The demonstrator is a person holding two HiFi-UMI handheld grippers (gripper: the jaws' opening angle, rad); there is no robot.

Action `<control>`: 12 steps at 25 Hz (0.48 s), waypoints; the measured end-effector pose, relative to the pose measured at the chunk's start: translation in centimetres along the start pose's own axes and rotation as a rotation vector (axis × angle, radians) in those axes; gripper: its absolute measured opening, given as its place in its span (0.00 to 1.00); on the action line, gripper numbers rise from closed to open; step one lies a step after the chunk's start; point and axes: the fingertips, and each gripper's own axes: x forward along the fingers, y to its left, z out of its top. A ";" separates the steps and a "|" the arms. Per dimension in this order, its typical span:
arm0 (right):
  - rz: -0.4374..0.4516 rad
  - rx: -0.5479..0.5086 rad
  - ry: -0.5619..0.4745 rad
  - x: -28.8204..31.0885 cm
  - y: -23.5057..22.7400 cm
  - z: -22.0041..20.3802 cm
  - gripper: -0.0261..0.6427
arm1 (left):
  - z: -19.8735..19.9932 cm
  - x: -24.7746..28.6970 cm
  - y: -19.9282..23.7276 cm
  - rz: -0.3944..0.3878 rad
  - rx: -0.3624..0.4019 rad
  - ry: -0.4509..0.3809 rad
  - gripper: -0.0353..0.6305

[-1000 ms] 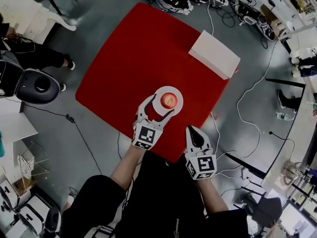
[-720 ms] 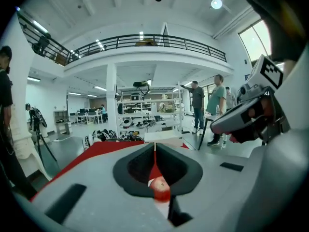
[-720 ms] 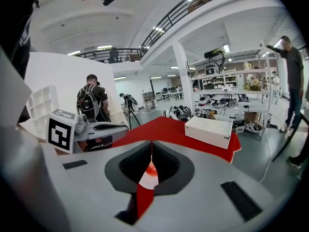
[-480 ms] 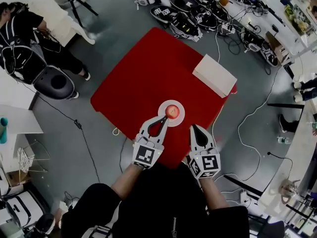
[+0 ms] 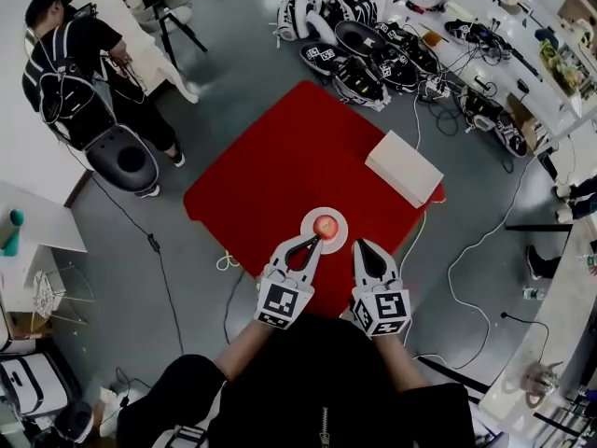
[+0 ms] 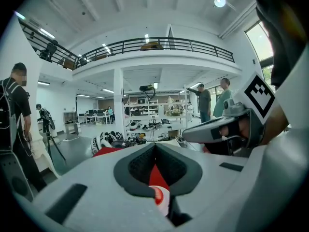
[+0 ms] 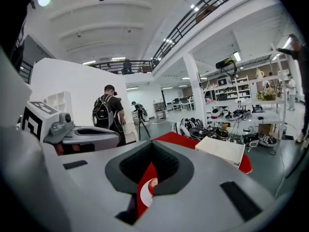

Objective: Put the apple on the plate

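Since the apple already sits on the plate, roughly at its middle, the placing reads as done. Entries follow, each located from that plate.

Item, apple: red and round, with no long axis worth noting. It rests on the plate and neither gripper touches it. Its stem direction is too small to tell.

Item, plate: white and round, on the red table, near the table corner closest to the person.

Item, left gripper: jaws pressed fully together, nothing between them. The tips are on the person's side of the plate and aimed at it. From above they lie just beside its near rim. They are probably raised clear of it, as the left gripper view looks down past the closed jaws onto plate and apple.

Item, right gripper: jaws likewise together and empty. The tips are to the right of the plate and farther from it than the left's.

Item, white box: beyond the plate and to its right, well apart.

Judgement: the apple lies ahead of and below both pairs of jaws, with the left hand the nearer. Any next move need only draw back toward the person, away from the plate, without grazing its rim.
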 end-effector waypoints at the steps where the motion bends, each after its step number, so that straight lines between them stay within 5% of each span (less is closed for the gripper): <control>1: 0.003 0.000 0.001 0.1 0.1 0.0 0.06 | -0.2 -0.1 0.2 0.003 -0.002 0.009 0.06; 12: 0.003 -0.012 0.021 0.8 0.7 0.9 0.06 | -0.5 -0.7 2.1 0.008 0.004 0.052 0.06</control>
